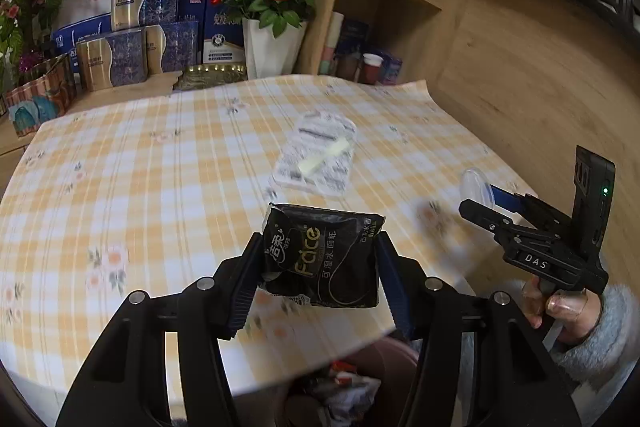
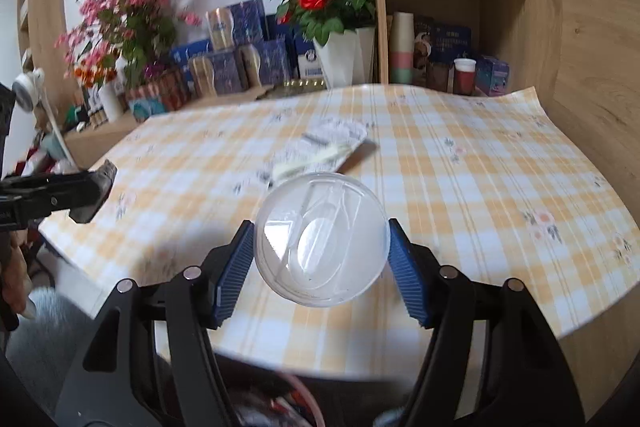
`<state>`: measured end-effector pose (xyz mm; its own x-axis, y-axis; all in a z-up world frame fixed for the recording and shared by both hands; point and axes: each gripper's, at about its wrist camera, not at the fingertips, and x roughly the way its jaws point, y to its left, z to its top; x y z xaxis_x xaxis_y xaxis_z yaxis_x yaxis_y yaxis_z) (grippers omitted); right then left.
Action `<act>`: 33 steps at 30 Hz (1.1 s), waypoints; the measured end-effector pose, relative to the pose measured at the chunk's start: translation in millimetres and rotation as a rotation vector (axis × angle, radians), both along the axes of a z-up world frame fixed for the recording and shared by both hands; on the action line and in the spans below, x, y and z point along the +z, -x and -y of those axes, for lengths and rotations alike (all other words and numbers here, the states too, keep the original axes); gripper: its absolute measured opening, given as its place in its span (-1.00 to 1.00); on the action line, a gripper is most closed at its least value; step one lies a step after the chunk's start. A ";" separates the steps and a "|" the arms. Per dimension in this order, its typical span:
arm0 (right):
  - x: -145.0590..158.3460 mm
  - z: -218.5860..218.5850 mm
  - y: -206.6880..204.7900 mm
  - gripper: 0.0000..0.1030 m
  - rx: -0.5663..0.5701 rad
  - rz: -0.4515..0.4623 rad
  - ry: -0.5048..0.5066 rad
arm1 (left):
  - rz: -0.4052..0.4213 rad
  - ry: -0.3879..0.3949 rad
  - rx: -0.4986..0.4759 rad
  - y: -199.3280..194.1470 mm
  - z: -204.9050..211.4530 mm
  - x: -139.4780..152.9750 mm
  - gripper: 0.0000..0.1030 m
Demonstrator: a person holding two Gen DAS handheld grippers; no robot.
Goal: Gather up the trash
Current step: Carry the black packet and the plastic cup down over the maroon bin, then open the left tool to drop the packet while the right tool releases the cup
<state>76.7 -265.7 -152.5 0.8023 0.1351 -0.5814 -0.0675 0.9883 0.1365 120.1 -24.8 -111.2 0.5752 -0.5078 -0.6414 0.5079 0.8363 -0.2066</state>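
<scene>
Left claw [image 1: 320,267], angled downward over the near edge of the table [image 1: 120,155], is gripping a crumpled black plastic tissue wrapper with gold lettering [image 1: 322,259]; the ribbed blue pads [image 1: 390,279] are pressing on the wrapper's two sides, and the wrapper is sitting upright between them, clear of the yellow-and-white checked tablecloth [image 1: 168,211].

Right claw [image 2: 320,263], likewise tilted downward, is clamping a clear domed plastic lid [image 2: 322,241] across its width, each blue pad [image 2: 406,275] touching the rim. In the left wrist view the same right claw [image 1: 490,205] is appearing at the right, held by a hand [image 1: 560,311] in a fluffy grey sleeve [image 1: 604,339], with the lid [image 1: 474,183] projecting past its fingertips. In the right wrist view the left claw [image 2: 86,195] is entering from the left edge, well apart from the lid.

Both held items are hanging above the table edge nearest the cameras. Below that edge, a reddish bin holding crumpled waste [image 1: 352,383] is showing between the left claw's arms.

A flat printed white plastic packet [image 1: 316,155] is lying near the table's middle, beyond both claws and touching neither. A white vase of red roses [image 1: 270,39] is standing behind the table's far edge.
</scene>
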 end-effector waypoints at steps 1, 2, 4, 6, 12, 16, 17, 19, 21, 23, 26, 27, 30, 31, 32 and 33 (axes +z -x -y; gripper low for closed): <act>-2.3 -1.3 9.6 0.28 0.004 -0.005 0.004 | -0.008 0.006 -0.002 9.8 -0.2 -3.6 0.06; -4.4 -2.6 19.0 0.28 0.008 -0.007 0.007 | -0.013 0.013 -0.005 20.2 -0.2 -7.7 0.06; -8.6 -4.8 34.0 0.28 0.014 -0.009 0.011 | -0.020 0.018 -0.011 36.6 1.7 -15.3 0.07; -13.0 -7.0 45.6 0.28 0.016 -0.011 0.015 | -0.028 0.013 -0.019 54.5 5.7 -26.6 0.07; -29.4 -13.6 63.9 0.28 0.031 -0.012 0.036 | -0.070 0.025 -0.009 87.0 13.5 -58.5 0.07; -32.7 -19.5 68.2 0.28 0.042 -0.004 0.055 | -0.080 0.021 -0.007 96.6 19.7 -74.0 0.07; -33.6 -21.1 68.6 0.28 0.046 -0.005 0.062 | -0.082 0.017 -0.011 98.2 21.0 -77.2 0.07; -34.3 -24.5 68.4 0.28 0.056 -0.002 0.076 | -0.081 0.008 -0.024 101.9 23.7 -84.1 0.09; -35.7 -24.5 66.0 0.28 0.057 -0.008 0.075 | -0.091 -0.012 -0.025 102.7 26.8 -91.7 0.10; -37.8 -22.9 63.5 0.28 0.049 -0.018 0.066 | -0.106 -0.018 -0.026 100.9 28.6 -97.0 0.10; -40.5 -19.7 60.3 0.29 0.033 -0.032 0.049 | -0.125 -0.030 -0.022 96.8 29.4 -103.2 0.11; -40.8 -19.2 59.7 0.29 0.030 -0.033 0.046 | -0.131 -0.031 -0.022 96.1 29.2 -104.8 0.12; -41.4 -18.0 59.5 0.29 0.026 -0.037 0.037 | -0.149 -0.040 -0.021 93.9 29.0 -109.6 0.14; -41.5 -18.0 59.5 0.29 0.026 -0.036 0.039 | -0.155 -0.040 -0.023 93.6 29.0 -110.9 0.16; -41.8 -18.1 59.2 0.29 0.028 -0.038 0.039 | -0.158 -0.039 -0.023 93.4 28.9 -111.8 0.16; -42.0 -18.1 59.0 0.29 0.030 -0.039 0.040 | -0.159 -0.037 -0.024 93.4 28.7 -111.8 0.22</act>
